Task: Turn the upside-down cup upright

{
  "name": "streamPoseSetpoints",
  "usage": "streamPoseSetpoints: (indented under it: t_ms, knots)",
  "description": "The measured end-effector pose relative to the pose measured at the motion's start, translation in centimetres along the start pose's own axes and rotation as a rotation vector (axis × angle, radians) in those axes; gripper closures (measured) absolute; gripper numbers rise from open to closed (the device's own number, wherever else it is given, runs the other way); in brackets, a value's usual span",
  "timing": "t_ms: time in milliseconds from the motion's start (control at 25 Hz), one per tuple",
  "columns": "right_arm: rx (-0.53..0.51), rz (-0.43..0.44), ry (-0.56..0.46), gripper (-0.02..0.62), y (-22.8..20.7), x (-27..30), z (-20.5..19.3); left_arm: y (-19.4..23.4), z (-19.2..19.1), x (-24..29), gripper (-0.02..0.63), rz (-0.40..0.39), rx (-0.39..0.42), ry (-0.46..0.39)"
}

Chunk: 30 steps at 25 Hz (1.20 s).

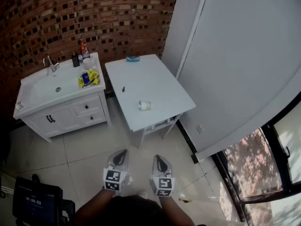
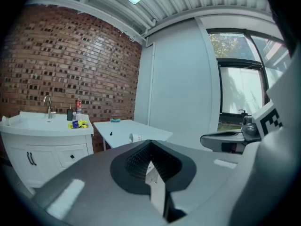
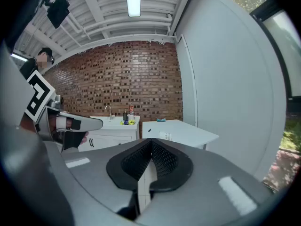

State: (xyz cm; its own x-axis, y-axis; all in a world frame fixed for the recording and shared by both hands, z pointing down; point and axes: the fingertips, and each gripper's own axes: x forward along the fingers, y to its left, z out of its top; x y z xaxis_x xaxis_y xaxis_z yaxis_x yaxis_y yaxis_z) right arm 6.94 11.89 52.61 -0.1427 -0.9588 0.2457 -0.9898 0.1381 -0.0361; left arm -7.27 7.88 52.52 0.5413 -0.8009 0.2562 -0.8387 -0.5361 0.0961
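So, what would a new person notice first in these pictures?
Probably the red brick wall behind, then the white table with a small white cup near its front edge. Low in the head view, the left gripper and right gripper hang shut over the tiled floor, far from the cup.

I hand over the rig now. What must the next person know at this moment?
Grippers: left gripper shut, empty; right gripper shut, empty. Both are over the floor, short of the table.
Cup: on the table near its closest end, seemingly lying on its side, untouched.
Done: nothing.
Left: approach the table, grasp the cup, set it upright.
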Motion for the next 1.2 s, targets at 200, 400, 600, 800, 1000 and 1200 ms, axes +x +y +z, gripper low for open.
streamPoseSetpoints:
  t_ms: [200, 400, 600, 800, 1000, 1200]
  knots:
    - [0.009, -0.006, 0.004, 0.583, -0.7, -1.0, 0.0, -1.2, 0.8, -0.3, 0.611, -0.003, 0.045, -0.001]
    - [0.022, 0.007, -0.003, 0.583, -1.9, -1.6, 0.0, -2.7, 0.9, -0.2, 0.611, 0.011, 0.071, 0.004]
    - [0.037, 0.014, -0.006, 0.583, -3.3, -2.5, -0.4, -3.8, 0.9, -0.4, 0.611, 0.037, 0.083, 0.002]
    - [0.051, 0.029, -0.024, 0.583, -4.8, -3.2, -0.1, -5.5, 1.1, -0.3, 0.611, 0.060, 0.099, -0.004]
    - [0.054, 0.041, -0.020, 0.583, -4.8, -3.4, -0.5, -7.0, 1.3, -0.7, 0.611, 0.039, 0.128, -0.002]
    - [0.063, 0.038, -0.041, 0.583, -5.0, -2.7, -0.1, -7.1, 2.2, 0.1, 0.611, 0.039, 0.156, -0.026]
